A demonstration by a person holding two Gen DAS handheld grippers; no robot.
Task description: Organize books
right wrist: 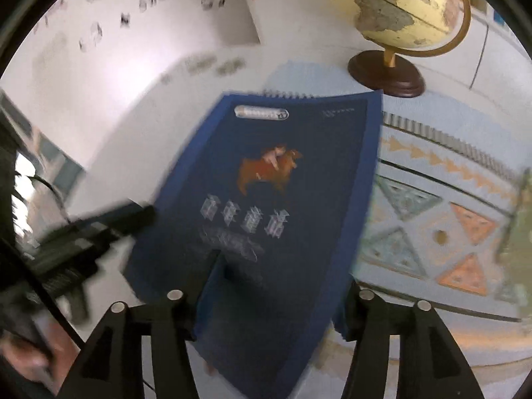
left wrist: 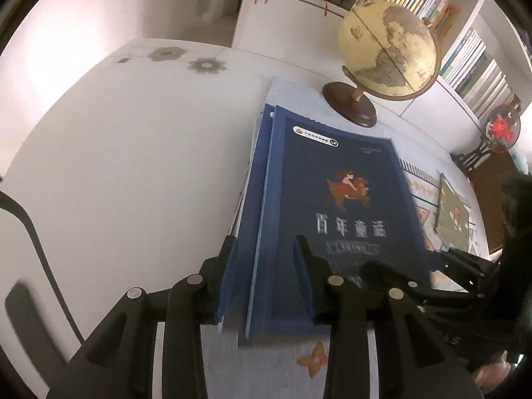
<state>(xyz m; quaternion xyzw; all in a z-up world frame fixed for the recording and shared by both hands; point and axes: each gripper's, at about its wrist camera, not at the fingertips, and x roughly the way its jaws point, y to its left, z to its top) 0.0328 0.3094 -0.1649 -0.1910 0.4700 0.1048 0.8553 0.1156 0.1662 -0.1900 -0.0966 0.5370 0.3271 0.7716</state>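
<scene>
Dark navy hardcover book (left wrist: 335, 199), front cover: four large silver Chinese characters, 百年童话, below an orange-brown animal-and-rider emblem; smaller silver lines under the title, illegible. White pill-shaped label (left wrist: 316, 137) near the cover's top edge: small dark characters, unreadable, ending in a black roundel reading "L4". White wall (left wrist: 109, 6), top left: black hand-lettering, partly cropped, "SWE…", beside a black star. Shelf book spines: lettering too small to read.

Each hand-held gripper (left wrist: 266, 246) is matte black, angular, with round silver rivets; a cable, possibly, trails alongside.
</scene>
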